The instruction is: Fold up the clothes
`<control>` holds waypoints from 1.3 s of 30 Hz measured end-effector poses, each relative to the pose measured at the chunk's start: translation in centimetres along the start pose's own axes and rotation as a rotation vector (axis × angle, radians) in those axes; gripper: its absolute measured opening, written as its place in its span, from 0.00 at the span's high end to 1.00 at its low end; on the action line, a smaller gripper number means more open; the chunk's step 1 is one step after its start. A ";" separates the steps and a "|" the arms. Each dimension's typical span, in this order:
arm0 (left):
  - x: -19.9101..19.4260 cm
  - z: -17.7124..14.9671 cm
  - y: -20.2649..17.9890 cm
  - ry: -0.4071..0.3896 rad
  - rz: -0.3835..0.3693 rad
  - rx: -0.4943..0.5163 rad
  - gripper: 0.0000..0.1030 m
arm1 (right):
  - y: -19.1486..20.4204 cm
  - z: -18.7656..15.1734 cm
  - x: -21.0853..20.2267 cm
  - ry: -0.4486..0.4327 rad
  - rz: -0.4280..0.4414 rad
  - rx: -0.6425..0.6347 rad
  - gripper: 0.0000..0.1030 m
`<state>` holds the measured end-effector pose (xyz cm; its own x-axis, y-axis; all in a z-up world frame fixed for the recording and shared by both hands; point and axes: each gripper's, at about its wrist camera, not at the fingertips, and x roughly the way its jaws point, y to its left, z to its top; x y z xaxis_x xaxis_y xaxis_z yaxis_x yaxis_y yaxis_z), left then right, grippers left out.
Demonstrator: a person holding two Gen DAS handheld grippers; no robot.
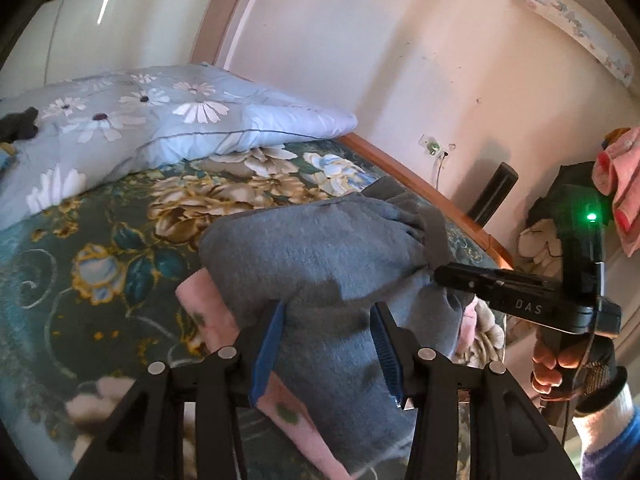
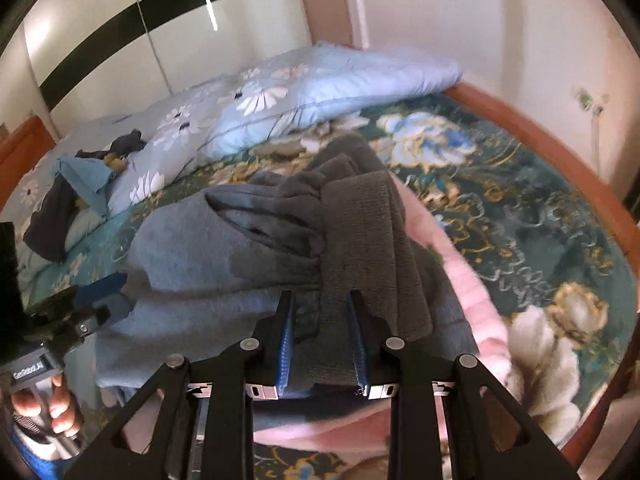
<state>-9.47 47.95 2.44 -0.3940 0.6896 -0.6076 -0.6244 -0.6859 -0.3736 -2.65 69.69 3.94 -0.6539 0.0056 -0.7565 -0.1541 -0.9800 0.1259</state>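
A grey-blue garment (image 1: pixel 320 256) lies bunched on a pink garment (image 1: pixel 200 300) on the bed. My left gripper (image 1: pixel 328 312) is shut on a thick fold of the grey-blue garment. My right gripper (image 2: pixel 322 300) is shut on the garment's dark grey ribbed cuff (image 2: pixel 360 232); it also shows in the left wrist view (image 1: pixel 436 274) at the garment's right end. The grey-blue garment (image 2: pixel 224 248) looks lifted and stretched between both grippers. The pink garment (image 2: pixel 460 276) shows beneath it. The left gripper (image 2: pixel 100 292) appears at the left edge of the right wrist view.
The bed has a dark floral cover (image 1: pixel 100 248) and a wooden frame (image 2: pixel 560 160). A light blue flowered quilt (image 1: pixel 160 124) lies at the back with dark clothes (image 2: pixel 56 216) on it. A wall with a socket (image 1: pixel 434 148) is to the right; pink cloth (image 1: pixel 624 184) hangs there.
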 end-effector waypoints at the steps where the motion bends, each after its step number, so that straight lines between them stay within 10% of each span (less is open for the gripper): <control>1: -0.7 -0.3 -0.3 -0.010 0.024 0.012 0.51 | 0.6 -0.5 -0.7 -0.015 0.007 -0.004 0.74; 22: -6.1 -12.3 -1.1 0.083 0.164 0.008 0.37 | 7.8 -13.7 -3.5 -0.035 -0.100 0.126 0.72; 27: -6.9 -13.0 -0.8 0.081 0.187 0.009 0.27 | 9.8 -14.6 -4.3 -0.058 -0.140 0.113 0.51; 39: -9.7 -13.6 0.1 0.060 0.193 -0.032 0.00 | 10.7 -17.8 -5.6 -0.075 -0.152 0.171 0.37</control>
<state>3.51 38.04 -1.20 -0.4629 0.5299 -0.7106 -0.5192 -0.8118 -0.2672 12.59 55.62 -1.90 -0.6656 0.1710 -0.7264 -0.3736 -0.9190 0.1260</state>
